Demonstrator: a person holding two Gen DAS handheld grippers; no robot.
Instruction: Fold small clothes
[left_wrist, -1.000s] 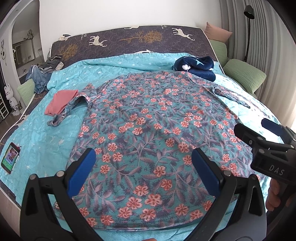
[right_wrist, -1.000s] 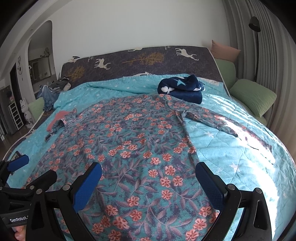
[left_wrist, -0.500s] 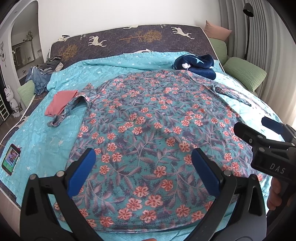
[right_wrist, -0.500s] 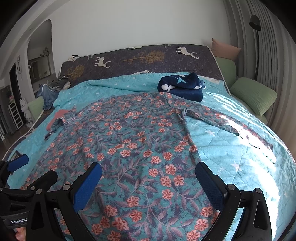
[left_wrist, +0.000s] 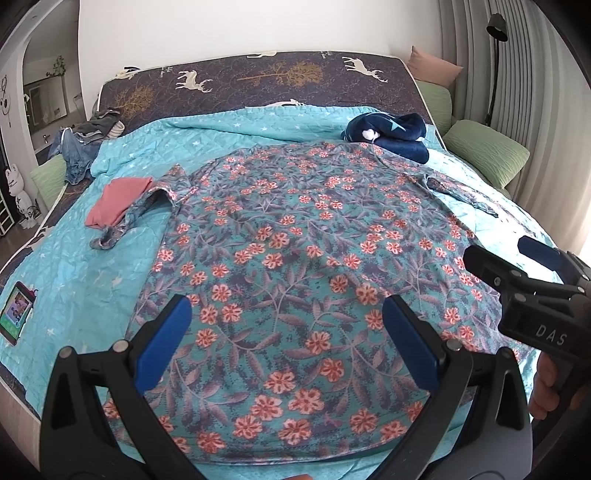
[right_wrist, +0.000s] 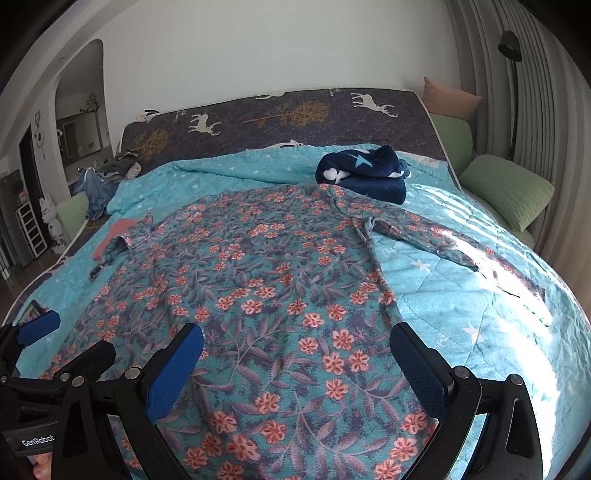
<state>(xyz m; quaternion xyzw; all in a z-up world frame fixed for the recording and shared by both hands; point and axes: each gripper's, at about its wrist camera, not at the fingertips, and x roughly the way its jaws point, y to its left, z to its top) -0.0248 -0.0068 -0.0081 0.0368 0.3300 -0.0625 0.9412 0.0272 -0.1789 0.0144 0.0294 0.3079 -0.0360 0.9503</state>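
Bed with a turquoise star-print quilted cover (left_wrist: 207, 133); far end shows a dark navy mattress panel printed with white deer and gold trees (left_wrist: 258, 79) against a plain white wall. Task item: a teal long-sleeved floral dress with orange-pink flowers (left_wrist: 295, 258), spread flat across the middle of the bed, hem at the near edge, neckline toward the far end, one sleeve running to the right edge (right_wrist: 424, 236), the other bunched toward the left edge. A folded pink cloth (left_wrist: 116, 201) touches that left sleeve. A folded navy star-print blanket (right_wrist: 364, 173) sits just beyond the neckline. Pile of denim and grey clothes (left_wrist: 83, 144) at the far left corner; a phone with lit screen (left_wrist: 15, 312) near the left edge. Green cushions (right_wrist: 508, 190) and a pink cushion beside the right edge, grey pleated curtain and black floor lamp (right_wrist: 511, 48) behind. Left gripper (left_wrist: 286, 332) and right gripper (right_wrist: 295, 358) both hover over the hem end, jaws wide apart, holding nothing.
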